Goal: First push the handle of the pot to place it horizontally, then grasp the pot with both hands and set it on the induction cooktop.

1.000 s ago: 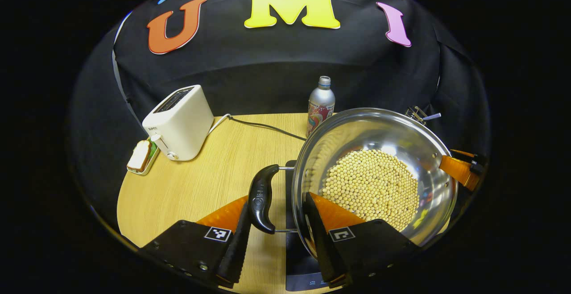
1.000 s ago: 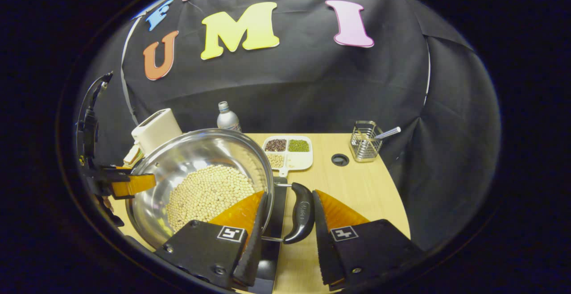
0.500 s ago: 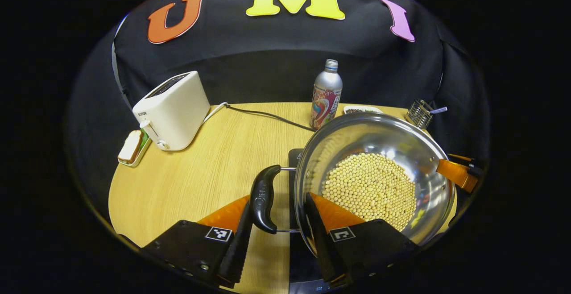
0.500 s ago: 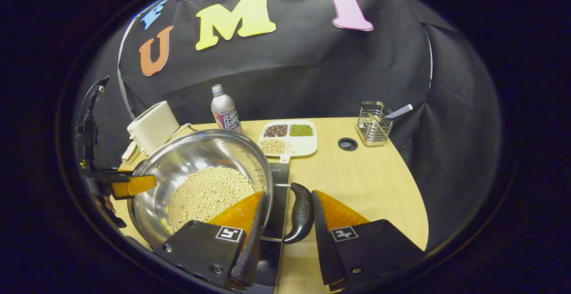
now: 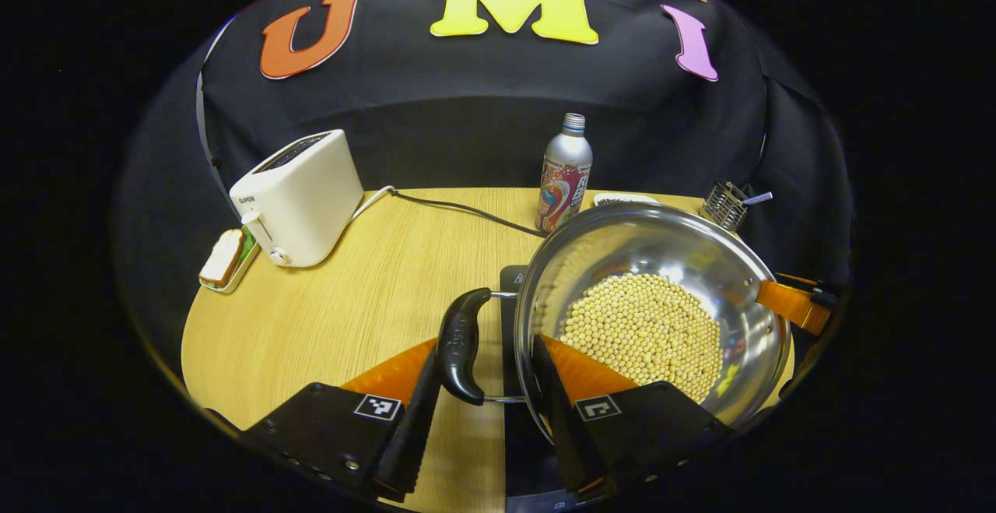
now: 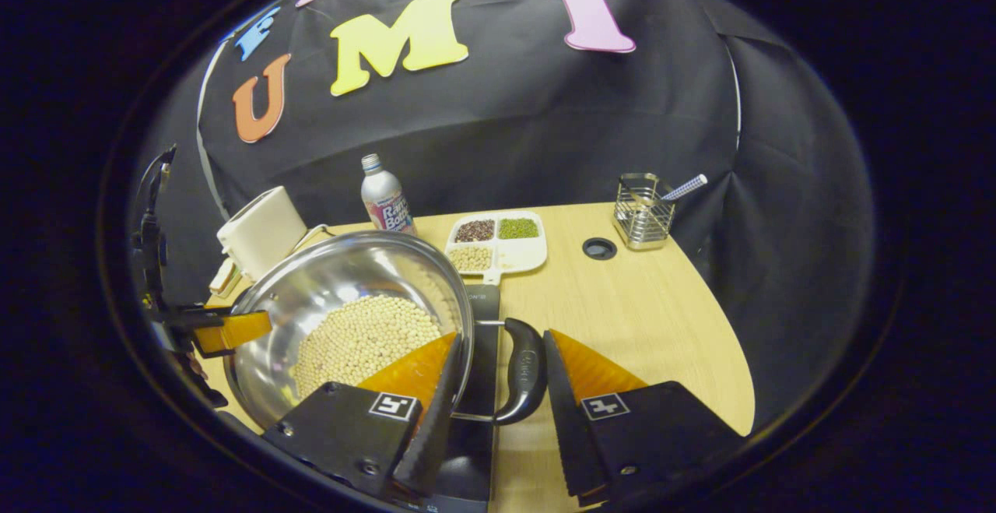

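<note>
A steel pot (image 5: 669, 248) holding pale round beans (image 5: 642, 326) sits over the black induction cooktop (image 5: 511, 275); whether it rests on it I cannot tell. My left gripper (image 5: 486, 349) is shut on the pot's black side handle (image 5: 461, 346), one finger outside the handle and one inside the rim. In the right gripper view, my right gripper (image 6: 502, 340) clamps the opposite handle (image 6: 523, 373) of the pot (image 6: 334, 279) the same way, above the cooktop (image 6: 484, 318). Each view shows the other gripper's finger at the far rim.
A white toaster (image 5: 299, 198) with its cord, a slice of bread (image 5: 222, 258) and a metal bottle (image 5: 564, 178) stand at the back left. A divided dish of beans (image 6: 496, 242), a table hole (image 6: 599, 248) and a wire holder (image 6: 642, 221) lie at the back right.
Both grippers kept their hold on the handles. The pot moved with them and sits lower and more level over the cooktop, so more of the table shows behind it.
</note>
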